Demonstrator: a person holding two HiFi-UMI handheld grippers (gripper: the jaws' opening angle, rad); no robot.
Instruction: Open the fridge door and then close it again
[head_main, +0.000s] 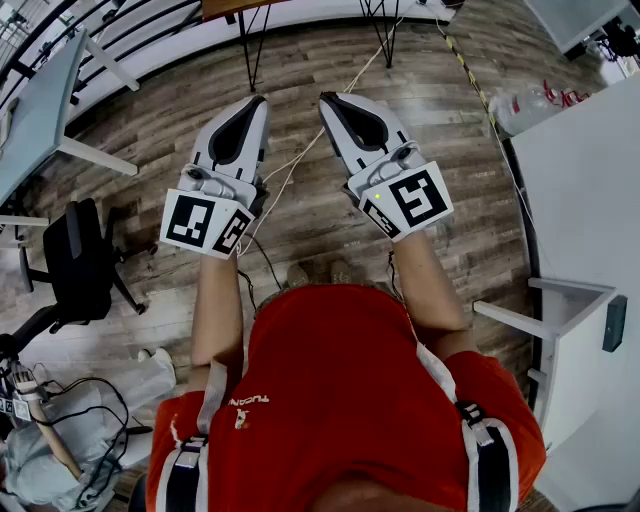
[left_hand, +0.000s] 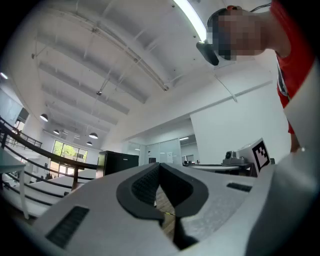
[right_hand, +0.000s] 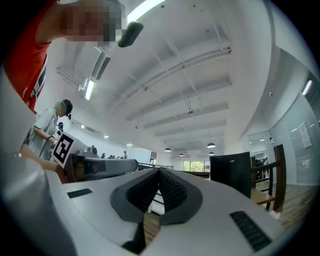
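Observation:
A black fridge-like cabinet (left_hand: 119, 162) stands far off across the room, door closed; the right gripper view also has it (right_hand: 229, 172). I cannot make it out in the head view. My left gripper (head_main: 258, 100) and right gripper (head_main: 328, 98) are held side by side above the wood floor, tilted a little upward. Both are shut, their pads meeting at the tips, with nothing between them. In its own view the left gripper (left_hand: 159, 164) points toward the far cabinet, and so does the right gripper (right_hand: 159, 170). Neither is near the cabinet.
A white table (head_main: 585, 180) runs along the right, with a plastic bottle (head_main: 520, 105) by its far corner. A black office chair (head_main: 75, 260) and a grey table (head_main: 40, 110) stand at the left. Cables (head_main: 300, 160) cross the floor. Another person (head_main: 60, 430) is at the lower left.

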